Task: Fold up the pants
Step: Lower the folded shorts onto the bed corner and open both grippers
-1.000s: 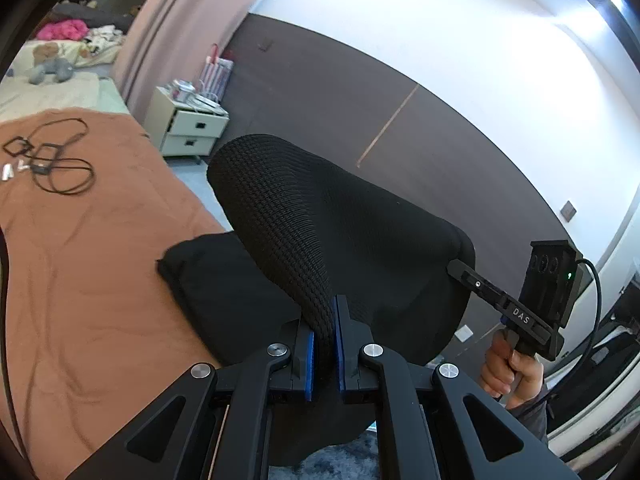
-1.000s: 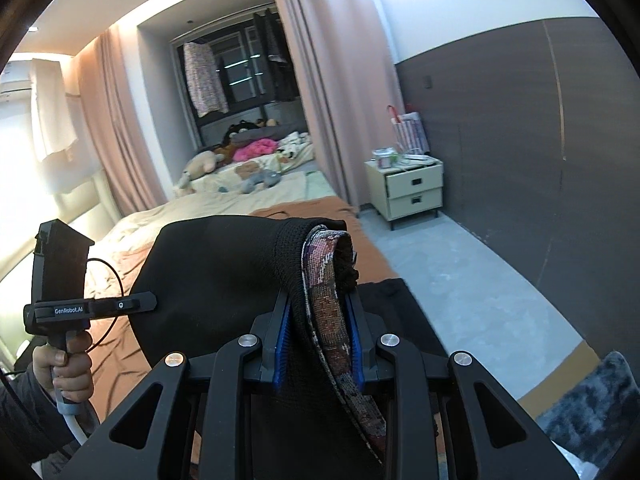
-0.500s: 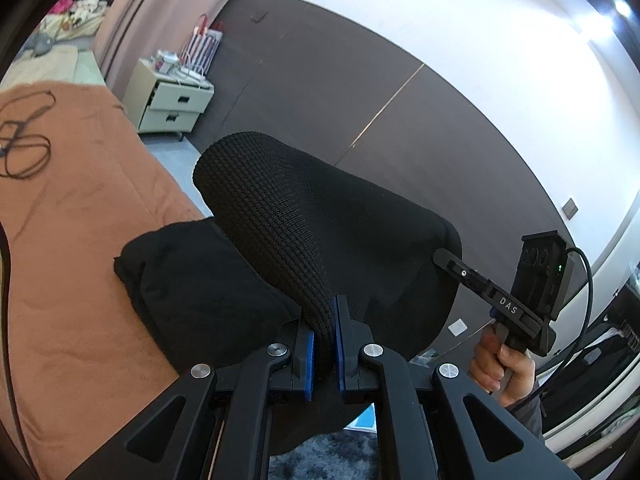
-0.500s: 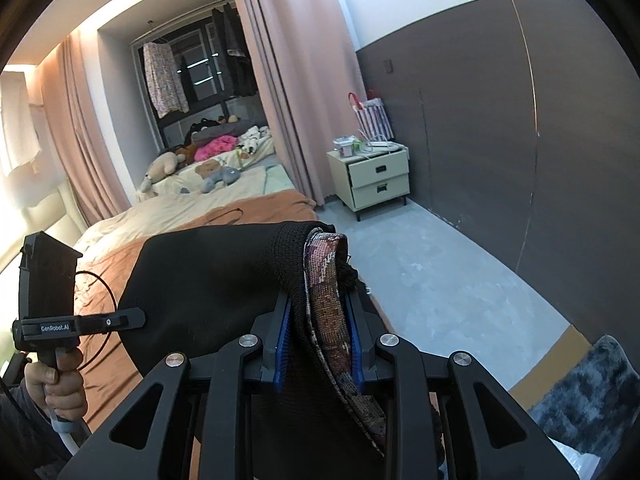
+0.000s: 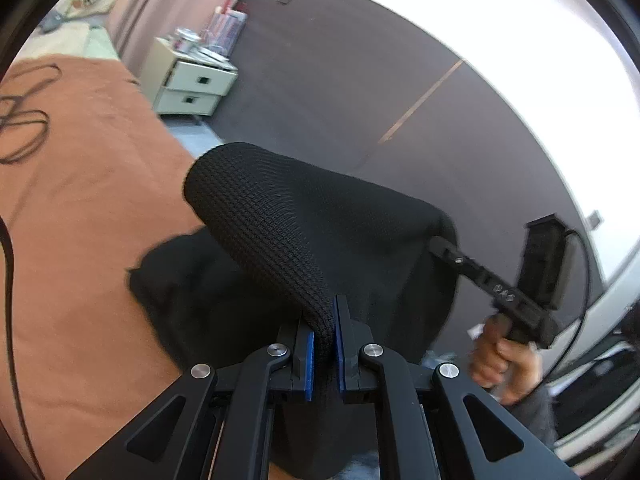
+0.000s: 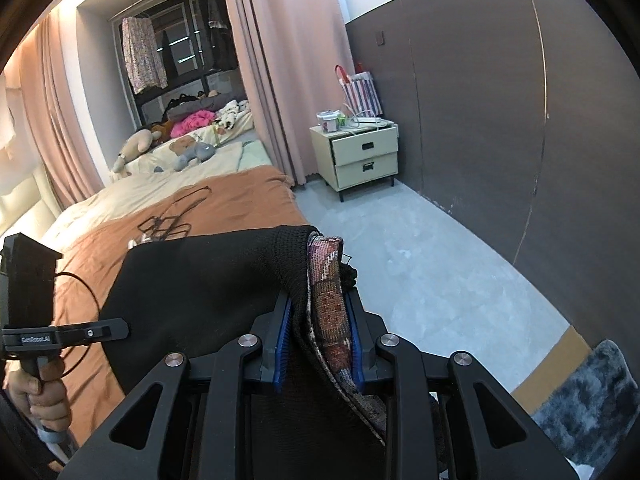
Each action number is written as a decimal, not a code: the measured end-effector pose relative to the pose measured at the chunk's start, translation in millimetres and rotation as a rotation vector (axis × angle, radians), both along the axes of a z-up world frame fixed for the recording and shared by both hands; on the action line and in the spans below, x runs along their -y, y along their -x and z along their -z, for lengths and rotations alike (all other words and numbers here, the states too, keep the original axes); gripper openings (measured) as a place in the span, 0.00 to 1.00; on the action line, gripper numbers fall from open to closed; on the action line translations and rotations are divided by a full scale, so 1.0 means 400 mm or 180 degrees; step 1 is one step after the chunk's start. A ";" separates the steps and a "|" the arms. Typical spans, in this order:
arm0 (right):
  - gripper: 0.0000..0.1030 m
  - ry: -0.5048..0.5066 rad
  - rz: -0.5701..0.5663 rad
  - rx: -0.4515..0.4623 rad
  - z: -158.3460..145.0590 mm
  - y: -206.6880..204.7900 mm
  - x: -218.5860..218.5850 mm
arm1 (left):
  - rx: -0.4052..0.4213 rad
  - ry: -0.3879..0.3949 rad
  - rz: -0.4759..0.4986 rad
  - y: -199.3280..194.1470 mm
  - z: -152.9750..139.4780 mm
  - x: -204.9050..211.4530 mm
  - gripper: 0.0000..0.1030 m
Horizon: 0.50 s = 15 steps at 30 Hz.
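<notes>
left hand-held gripper clamped on pants | right hand-held gripper clamped on waistband | pants lifted, rest draped on bed | progress: early, no fold laid yet

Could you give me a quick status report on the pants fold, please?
Left gripper and right gripper both shut on the black pants. Pants held up, stretched between them over the orange bedspread. Loose cables lie further up the bed.
</notes>
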State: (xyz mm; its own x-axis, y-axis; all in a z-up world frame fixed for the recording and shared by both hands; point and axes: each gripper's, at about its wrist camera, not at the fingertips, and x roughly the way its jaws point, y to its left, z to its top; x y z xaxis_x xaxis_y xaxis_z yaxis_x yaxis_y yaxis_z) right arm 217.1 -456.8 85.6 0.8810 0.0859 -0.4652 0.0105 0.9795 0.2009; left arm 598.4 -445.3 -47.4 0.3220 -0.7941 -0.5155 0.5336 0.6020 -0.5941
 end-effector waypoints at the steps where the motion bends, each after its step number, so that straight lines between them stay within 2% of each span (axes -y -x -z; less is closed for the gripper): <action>1: 0.35 0.0049 0.0070 -0.0126 0.008 -0.022 -0.013 | -0.0079 -0.0076 -0.0031 -0.015 0.019 0.002 0.10; 2: 0.52 0.0113 0.0113 -0.0227 0.023 -0.035 -0.017 | -0.0167 -0.0135 -0.0036 -0.028 0.039 0.005 0.12; 4: 0.69 0.0278 0.0183 -0.0345 0.037 -0.050 -0.038 | -0.0378 -0.0274 -0.0025 -0.058 0.084 0.010 0.30; 7: 0.70 0.0217 0.0205 -0.0434 0.035 -0.039 -0.047 | -0.0402 -0.0284 -0.0098 -0.073 0.109 -0.009 0.39; 15: 0.70 -0.0105 0.0045 -0.0504 0.037 0.017 -0.034 | -0.0615 -0.0189 -0.0315 -0.139 0.144 -0.043 0.39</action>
State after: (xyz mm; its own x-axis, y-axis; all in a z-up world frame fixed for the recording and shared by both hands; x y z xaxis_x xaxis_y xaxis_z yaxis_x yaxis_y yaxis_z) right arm 210.1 -443.0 70.9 0.7980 0.0916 -0.5956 0.0585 0.9719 0.2278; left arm 653.8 -428.0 -104.8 0.2876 -0.7300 -0.6200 0.3497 0.6827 -0.6416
